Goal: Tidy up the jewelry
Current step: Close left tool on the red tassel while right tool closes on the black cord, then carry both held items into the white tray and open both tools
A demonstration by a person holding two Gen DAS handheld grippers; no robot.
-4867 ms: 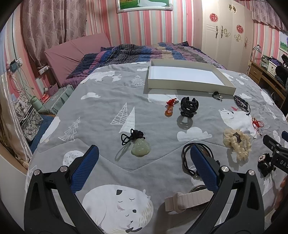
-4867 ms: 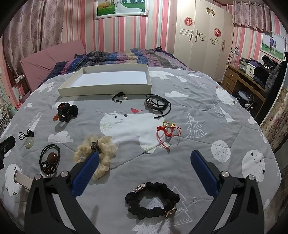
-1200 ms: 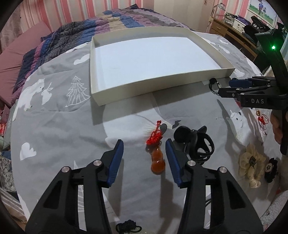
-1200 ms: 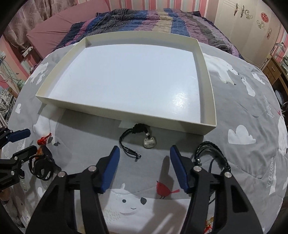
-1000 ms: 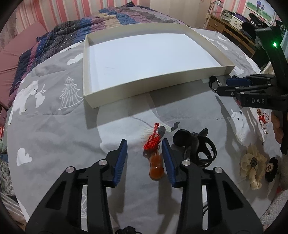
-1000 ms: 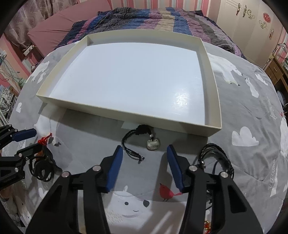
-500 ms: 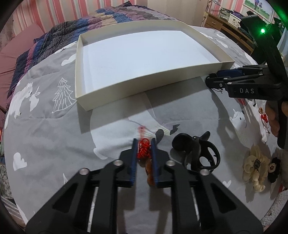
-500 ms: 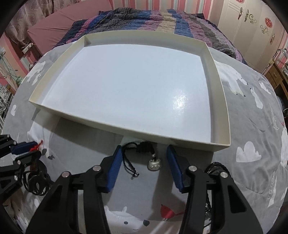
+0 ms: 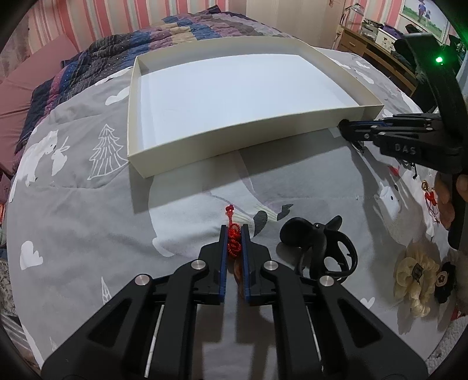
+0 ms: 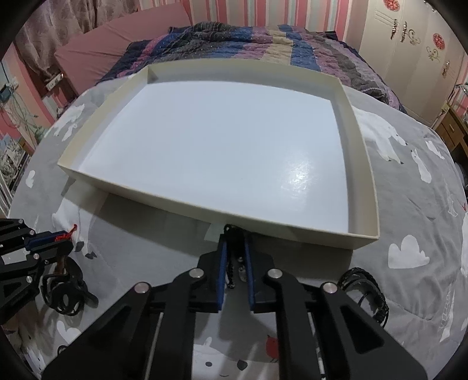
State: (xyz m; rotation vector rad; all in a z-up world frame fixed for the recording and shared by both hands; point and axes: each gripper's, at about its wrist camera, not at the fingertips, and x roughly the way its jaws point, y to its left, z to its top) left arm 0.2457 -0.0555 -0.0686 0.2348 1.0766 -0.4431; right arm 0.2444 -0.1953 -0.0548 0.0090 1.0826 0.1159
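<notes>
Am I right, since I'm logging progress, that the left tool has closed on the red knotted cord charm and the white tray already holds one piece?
Not quite. The left tool is shut on the red knotted cord charm, but the shallow white cardboard tray holds nothing yet; the right wrist view shows its floor bare.

Pink-striped walls (image 10: 231, 11), white wardrobe (image 10: 409, 58), wooden desk (image 9: 377, 55).

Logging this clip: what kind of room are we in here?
Almost certainly a home bedroom. The work surface is a bed with a grey cartoon-print quilt and a striped blanket behind the tray; a white wardrobe stands against pink striped walls.
</notes>
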